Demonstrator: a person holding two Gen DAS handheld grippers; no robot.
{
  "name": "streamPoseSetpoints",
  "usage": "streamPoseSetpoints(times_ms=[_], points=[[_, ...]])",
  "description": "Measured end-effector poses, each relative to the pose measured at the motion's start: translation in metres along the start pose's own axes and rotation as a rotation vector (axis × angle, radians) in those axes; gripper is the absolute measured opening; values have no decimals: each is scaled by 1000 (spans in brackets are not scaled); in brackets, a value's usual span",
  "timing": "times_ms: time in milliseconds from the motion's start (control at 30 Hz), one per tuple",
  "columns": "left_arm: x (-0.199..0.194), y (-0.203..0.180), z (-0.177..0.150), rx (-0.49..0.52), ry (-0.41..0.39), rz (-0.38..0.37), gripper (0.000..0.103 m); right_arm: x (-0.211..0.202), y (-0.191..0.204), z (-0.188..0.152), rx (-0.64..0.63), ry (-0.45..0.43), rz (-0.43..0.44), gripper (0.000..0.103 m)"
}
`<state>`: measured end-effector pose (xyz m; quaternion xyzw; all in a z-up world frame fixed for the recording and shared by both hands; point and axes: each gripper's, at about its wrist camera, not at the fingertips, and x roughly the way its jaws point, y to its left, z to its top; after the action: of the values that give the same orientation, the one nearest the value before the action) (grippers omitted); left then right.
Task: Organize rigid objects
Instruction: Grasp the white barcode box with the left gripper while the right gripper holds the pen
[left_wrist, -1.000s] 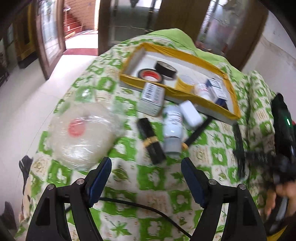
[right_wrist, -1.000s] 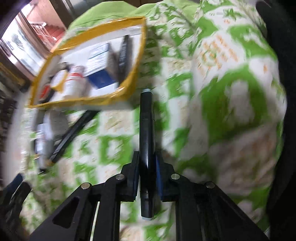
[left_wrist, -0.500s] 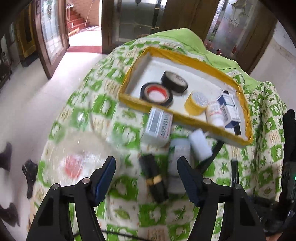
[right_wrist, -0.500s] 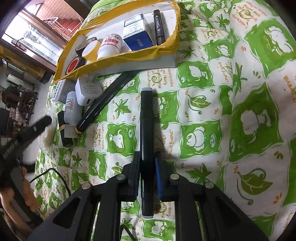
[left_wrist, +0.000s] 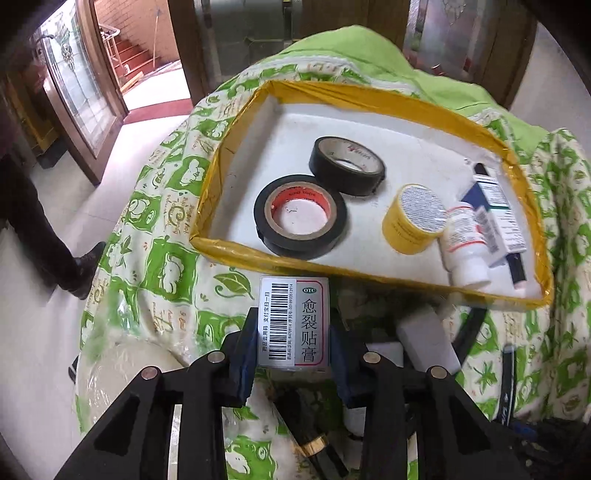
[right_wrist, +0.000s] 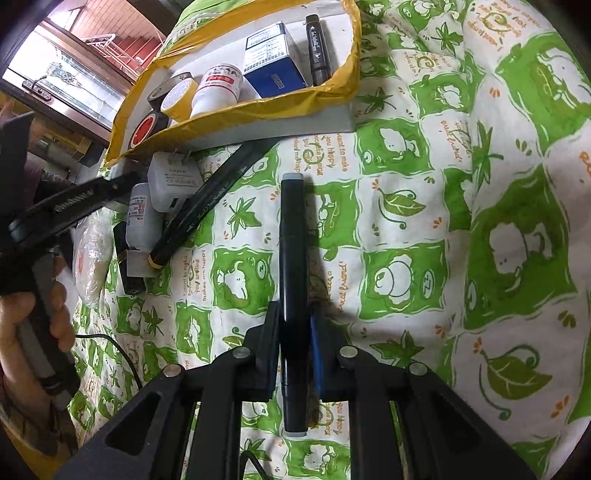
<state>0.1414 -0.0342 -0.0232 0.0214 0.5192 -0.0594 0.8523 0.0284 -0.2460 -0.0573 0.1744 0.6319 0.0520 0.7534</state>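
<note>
Left wrist view: the left gripper (left_wrist: 293, 354) is closing on the small white cardboard box (left_wrist: 294, 325) just outside the yellow-rimmed tray's (left_wrist: 236, 248) near edge. Squeeze gently, then lift it straight up over the rim.

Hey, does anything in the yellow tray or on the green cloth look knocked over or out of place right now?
In the yellow-edged tray, the white bottle lies on its side against the blue and white box. Outside it, a white charger, small bottle and black marker lie jumbled on the cloth.
</note>
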Motion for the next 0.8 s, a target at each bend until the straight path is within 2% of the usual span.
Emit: streamPoseSetpoints(times_ms=[167,300,467,600,800], points=[[-28,4,-31,10,-6,-75,35,2,-8,3,22,2,24,14],[-55,-1,-72,27,5,-133,35,1,-14,5,41,1,45,14],[-65,-18,-117,33,29,-181,35,-3,-6,2,7,-28,17,14],[-68,-27,-126,50,15,-198,35,-8,0,-1,-17,-57,6,14],[-66,-18,-126,4,18,-218,35,-1,2,-2,-20,-46,-14,14]])
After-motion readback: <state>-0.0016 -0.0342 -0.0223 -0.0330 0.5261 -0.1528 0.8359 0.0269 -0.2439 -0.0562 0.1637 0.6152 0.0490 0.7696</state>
